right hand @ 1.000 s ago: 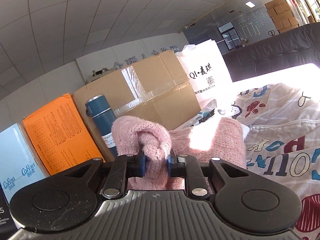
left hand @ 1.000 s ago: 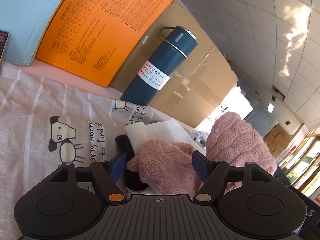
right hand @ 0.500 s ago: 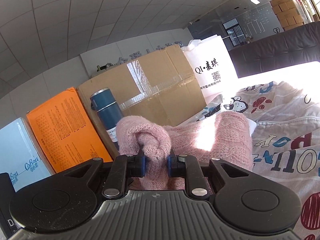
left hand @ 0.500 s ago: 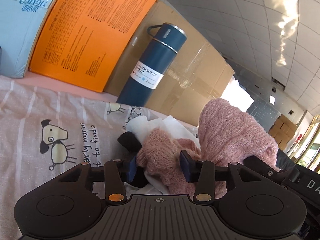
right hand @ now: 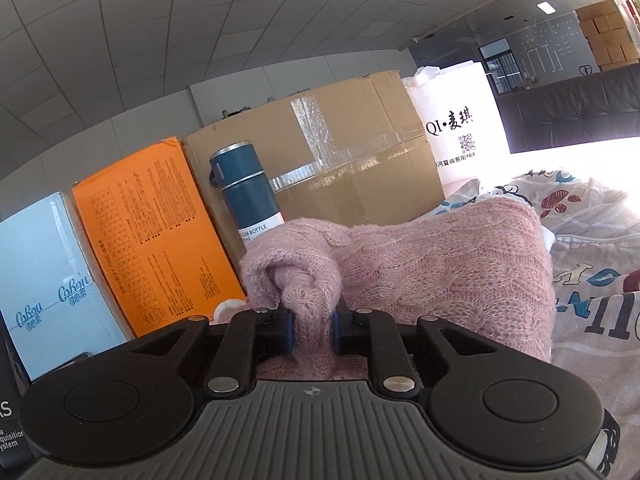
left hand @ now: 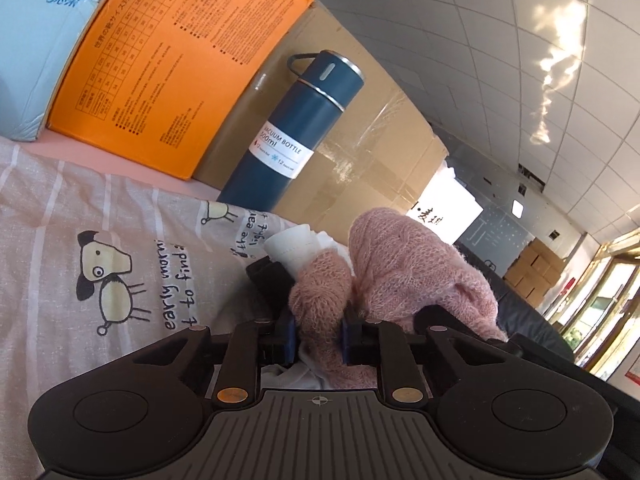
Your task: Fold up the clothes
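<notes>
Grippers, left and right, each clamp bunched sweater knit, lifting it off the sheet to fold.

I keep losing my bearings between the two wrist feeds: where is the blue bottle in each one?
Left wrist view: the blue bottle leans across the upper middle, against the cardboard box, beyond the pink sweater.
Right wrist view: the bottle stands upright left of center, its foot hidden behind the sweater.
Shared landmark: the orange box, just left of the bottle in both.
</notes>
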Demonstrator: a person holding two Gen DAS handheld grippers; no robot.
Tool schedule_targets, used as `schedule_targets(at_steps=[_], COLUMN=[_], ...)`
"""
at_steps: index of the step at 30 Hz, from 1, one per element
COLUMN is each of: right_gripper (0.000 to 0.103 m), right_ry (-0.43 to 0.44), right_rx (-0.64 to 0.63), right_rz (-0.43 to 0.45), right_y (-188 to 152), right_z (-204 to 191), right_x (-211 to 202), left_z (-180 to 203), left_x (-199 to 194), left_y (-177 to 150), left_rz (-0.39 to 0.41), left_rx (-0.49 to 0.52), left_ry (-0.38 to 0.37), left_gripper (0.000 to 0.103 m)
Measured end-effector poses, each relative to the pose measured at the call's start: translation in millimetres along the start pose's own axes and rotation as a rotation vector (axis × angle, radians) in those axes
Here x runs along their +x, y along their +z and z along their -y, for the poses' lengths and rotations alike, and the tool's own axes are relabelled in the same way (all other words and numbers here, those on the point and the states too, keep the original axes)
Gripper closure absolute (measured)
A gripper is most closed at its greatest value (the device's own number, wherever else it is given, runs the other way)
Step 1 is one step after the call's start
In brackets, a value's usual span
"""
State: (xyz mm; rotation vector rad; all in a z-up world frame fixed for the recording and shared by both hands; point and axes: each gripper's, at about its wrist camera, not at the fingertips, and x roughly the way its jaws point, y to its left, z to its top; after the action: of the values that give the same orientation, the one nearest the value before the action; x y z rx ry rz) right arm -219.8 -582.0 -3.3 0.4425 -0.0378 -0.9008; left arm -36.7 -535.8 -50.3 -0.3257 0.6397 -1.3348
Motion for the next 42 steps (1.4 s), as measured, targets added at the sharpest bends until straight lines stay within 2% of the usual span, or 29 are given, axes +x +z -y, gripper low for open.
schedule_targets(at_steps=[7,13,19,25,29,32,36,39,40,42], right_gripper=[0.089,0.089,0.09,0.09,0.09,0.09,0.09,0.089,0.089,0.085], right_ry=[0.05,0.137,0.312,0.489,0.519,0.478,0.327,0.195,0.152,0.08], right_rx=[-0.011,0.006,0.056,0.128,0.146,0.155,0.098,0.061,0.049,0.019], right_rz=[0.128,0.234,0.262,0.225,0.233,0.226,0.195,0.132,0.11,0.067], right_y=[21.3,44.8,55.2,48.7,43.1,39.5,26.9,12.2,7.2,-2.3], right_z=[-24.0,-52.8,-88.5,-128.3,-143.5,-136.0,-113.0,-87.5,-78.8,-63.6], right_x=[-34.4,-82.3,-127.7,-157.2,-175.8,-186.7,-190.3,-188.8,-188.1,-188.7], left_z=[14.7,9.3,-6.1,-41.0,-54.7,-71.4,-89.9,-94.9,-95.0,-94.4], left_x=[-26.9,-59.8,-113.2,-192.0,-234.4,-252.5,-255.7,-250.3,-251.1,-253.6], left_y=[2.6,9.6,23.5,38.9,43.7,41.7,37.7,36.7,35.4,32.7], left_rz=[0.07,0.097,0.127,0.158,0.162,0.131,0.091,0.062,0.059,0.061], left_rx=[0.089,-0.003,-0.099,-0.123,-0.064,-0.054,-0.09,-0.124,-0.123,-0.12], left_ry=[-0.064,-0.126,-0.196,-0.176,-0.115,-0.082,-0.067,-0.058,-0.045,0.005], left_gripper=[0.087,0.089,0.089,0.089,0.089,0.089,0.088,0.088,0.087,0.076])
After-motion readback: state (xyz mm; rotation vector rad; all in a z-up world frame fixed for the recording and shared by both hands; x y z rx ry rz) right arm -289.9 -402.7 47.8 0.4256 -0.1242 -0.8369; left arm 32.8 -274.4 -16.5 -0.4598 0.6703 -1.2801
